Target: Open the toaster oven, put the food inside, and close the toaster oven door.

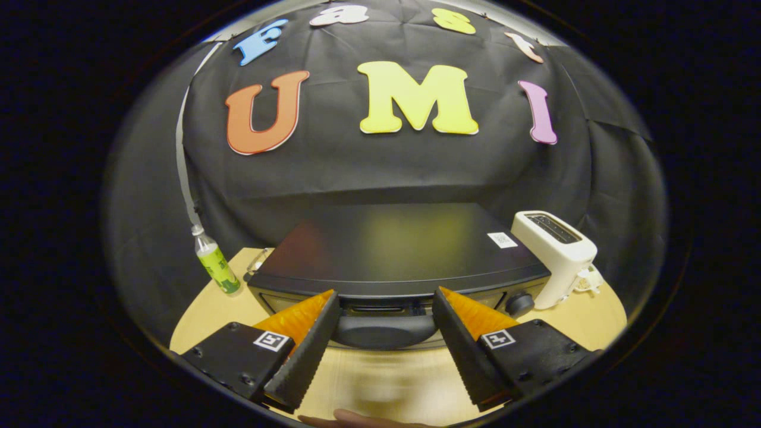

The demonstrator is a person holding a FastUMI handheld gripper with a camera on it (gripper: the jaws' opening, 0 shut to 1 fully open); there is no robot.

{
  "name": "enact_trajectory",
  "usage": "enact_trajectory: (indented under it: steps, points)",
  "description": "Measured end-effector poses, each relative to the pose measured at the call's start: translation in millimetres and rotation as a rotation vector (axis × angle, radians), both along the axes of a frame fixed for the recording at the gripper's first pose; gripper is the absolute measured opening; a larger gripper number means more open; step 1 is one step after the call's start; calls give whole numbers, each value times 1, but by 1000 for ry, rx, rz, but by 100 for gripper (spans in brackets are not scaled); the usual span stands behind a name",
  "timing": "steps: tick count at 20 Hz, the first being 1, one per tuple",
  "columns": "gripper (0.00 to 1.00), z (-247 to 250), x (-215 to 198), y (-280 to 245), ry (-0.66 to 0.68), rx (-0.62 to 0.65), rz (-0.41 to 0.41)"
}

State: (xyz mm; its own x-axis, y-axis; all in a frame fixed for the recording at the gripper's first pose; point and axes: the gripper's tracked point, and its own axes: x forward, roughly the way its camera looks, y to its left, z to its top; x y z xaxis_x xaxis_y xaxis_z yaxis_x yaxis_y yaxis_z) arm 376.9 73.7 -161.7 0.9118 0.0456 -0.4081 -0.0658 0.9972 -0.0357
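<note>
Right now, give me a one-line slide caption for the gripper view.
Open gripper straddling the closed toaster oven door handle, not yet gripping.

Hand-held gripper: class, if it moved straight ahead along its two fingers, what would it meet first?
Most likely the door handle of the toaster oven, which sits between the open fingers of the hand-held gripper. The remaining gap is hard to judge.
</note>
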Motion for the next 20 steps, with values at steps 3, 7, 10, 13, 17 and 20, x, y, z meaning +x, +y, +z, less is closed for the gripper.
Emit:
enact_trajectory:
  steps: [3,7,10,13,17,20]
  points:
    - [100,-6,-2,0,25,9,-12]
    - [100,-8,-2,-1,59,-30,-19]
    - [100,-12,-15,-2,89,1,-23]
    - [100,-17,-36,-4,103,-1,-13]
    - [100,-34,-64,-8,125,3,-9]
    - [100,-45,-80,-10,114,-21,-9]
